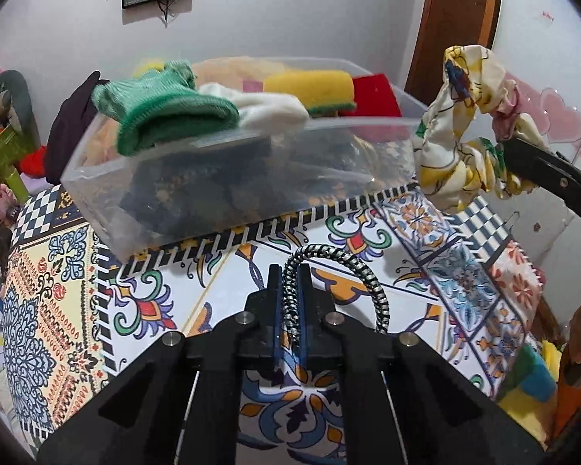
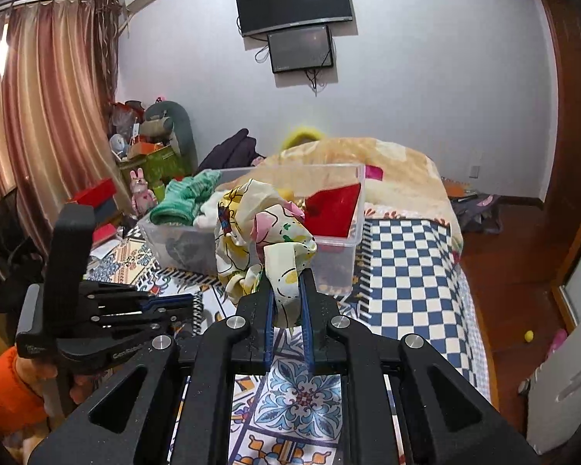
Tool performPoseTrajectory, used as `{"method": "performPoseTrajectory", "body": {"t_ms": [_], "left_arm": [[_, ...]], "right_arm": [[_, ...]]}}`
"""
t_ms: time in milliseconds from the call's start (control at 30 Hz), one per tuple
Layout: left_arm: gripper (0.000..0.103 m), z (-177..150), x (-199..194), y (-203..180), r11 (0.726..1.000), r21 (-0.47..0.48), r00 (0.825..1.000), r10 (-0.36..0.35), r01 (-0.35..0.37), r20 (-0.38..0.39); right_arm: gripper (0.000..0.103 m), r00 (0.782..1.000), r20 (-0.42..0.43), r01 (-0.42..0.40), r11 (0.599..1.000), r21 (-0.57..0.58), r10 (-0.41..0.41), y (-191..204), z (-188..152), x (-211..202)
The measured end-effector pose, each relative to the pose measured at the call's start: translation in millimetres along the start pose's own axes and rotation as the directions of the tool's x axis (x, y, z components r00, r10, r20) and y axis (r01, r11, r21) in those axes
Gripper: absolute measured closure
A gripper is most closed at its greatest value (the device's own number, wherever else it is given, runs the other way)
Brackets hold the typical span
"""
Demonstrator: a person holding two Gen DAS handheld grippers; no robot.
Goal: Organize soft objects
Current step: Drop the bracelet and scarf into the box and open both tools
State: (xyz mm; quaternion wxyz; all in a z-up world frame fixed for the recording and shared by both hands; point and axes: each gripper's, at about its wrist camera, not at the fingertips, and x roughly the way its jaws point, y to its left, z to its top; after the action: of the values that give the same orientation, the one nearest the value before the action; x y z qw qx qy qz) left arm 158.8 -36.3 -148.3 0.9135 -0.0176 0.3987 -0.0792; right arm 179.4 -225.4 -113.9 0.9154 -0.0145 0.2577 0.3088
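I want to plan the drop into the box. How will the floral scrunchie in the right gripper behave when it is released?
The floral scrunchie bunches and droops from the right gripper, so it is probably floppy and light. Its sheen suggests it is slippery. It should fall limp without rolling.

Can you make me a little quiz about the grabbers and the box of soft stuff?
1. True or false: the left gripper is open.
2. What does the right gripper hold? A) green sock B) floral scrunchie C) red cloth
3. Fill in: the green sock hangs over the rim of the clear plastic ____.

Key: 1 false, it pinches the black-and-white hair tie; 2 B; 3 box.
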Motion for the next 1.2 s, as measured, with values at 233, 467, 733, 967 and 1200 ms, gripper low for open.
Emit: {"method": "performPoseTrajectory", "body": {"t_ms": [233,467,733,967,1200], "left_arm": [[0.097,16.2,-39.9,3.3,1.0,-0.01,0.995,0.001,0.0,0.097],[0.097,51.3,-76.3,8.9,0.999,0.004,0.978,0.031,-0.033,0.207],[0.097,93.4,-67.3,26.3,0.988,-0.006,0.958,0.154,-0.157,0.24],[0.097,105.2,-25.7,56.3,0.972,-0.068,0.958,0.234,-0.226,0.167],[0.097,94.1,-7.7,48.9,0.972,-0.005,0.963,0.233,-0.234,0.134]], "right_arm": [[0.092,0.999,0.039,0.018,1.0,-0.012,-0.018,1.1,16.6,-4.2],[0.092,0.996,0.084,0.012,1.0,-0.013,-0.011,3.4,34.8,2.1],[0.092,0.998,0.06,0.01,0.999,-0.053,-0.006,8.5,46.6,21.6],[0.092,1.0,-0.01,0.026,0.998,-0.055,-0.027,4.4,41.7,51.0],[0.09,0.996,-0.081,0.021,0.998,-0.055,-0.026,-1.8,38.0,71.7]]}}
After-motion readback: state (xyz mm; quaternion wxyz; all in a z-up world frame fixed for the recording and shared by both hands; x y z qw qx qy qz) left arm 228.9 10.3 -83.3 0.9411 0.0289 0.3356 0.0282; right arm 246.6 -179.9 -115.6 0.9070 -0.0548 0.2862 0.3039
